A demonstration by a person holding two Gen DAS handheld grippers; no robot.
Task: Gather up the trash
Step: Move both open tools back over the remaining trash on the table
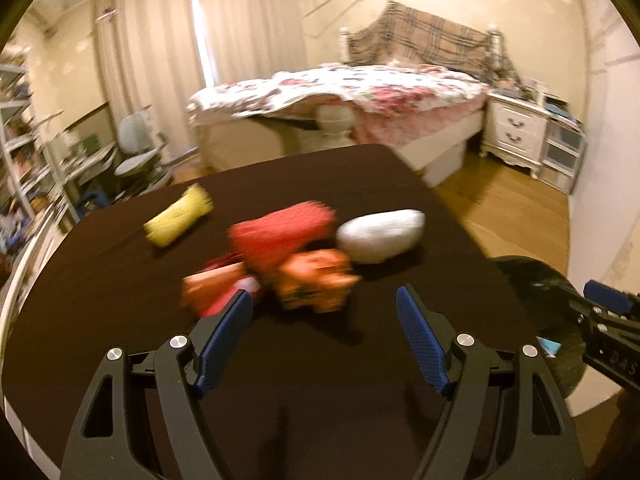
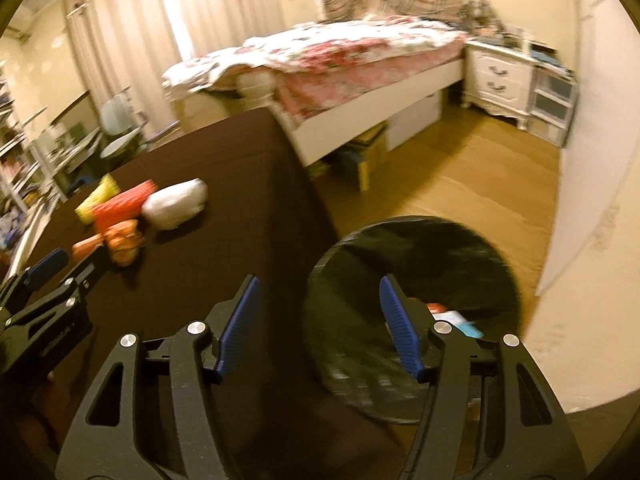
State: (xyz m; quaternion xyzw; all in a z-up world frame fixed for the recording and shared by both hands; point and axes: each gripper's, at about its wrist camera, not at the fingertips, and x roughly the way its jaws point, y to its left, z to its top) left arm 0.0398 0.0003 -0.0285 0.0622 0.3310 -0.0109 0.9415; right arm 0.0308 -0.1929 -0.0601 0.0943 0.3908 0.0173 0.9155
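Note:
Several pieces of trash lie on a dark brown table (image 1: 120, 280): a yellow wrapper (image 1: 178, 218), a red packet (image 1: 282, 232), an orange wrapper (image 1: 318, 278), a pinkish packet (image 1: 216, 286) and a silver-white pouch (image 1: 380, 234). My left gripper (image 1: 325, 298) is open and empty, just short of the orange wrapper. My right gripper (image 2: 320, 286) is open and empty, over the table's right edge and the rim of a black-lined bin (image 2: 412, 320) that holds some trash (image 2: 456, 318). The same pile (image 2: 132, 216) shows in the right wrist view, with the left gripper (image 2: 68, 266) beside it.
The bin (image 1: 540, 280) stands on the wooden floor (image 2: 460, 184) right of the table. A bed (image 1: 360, 96) with a floral cover and a white nightstand (image 1: 516, 128) are beyond. Shelves (image 1: 20, 160) and a chair (image 1: 136, 148) stand at the left.

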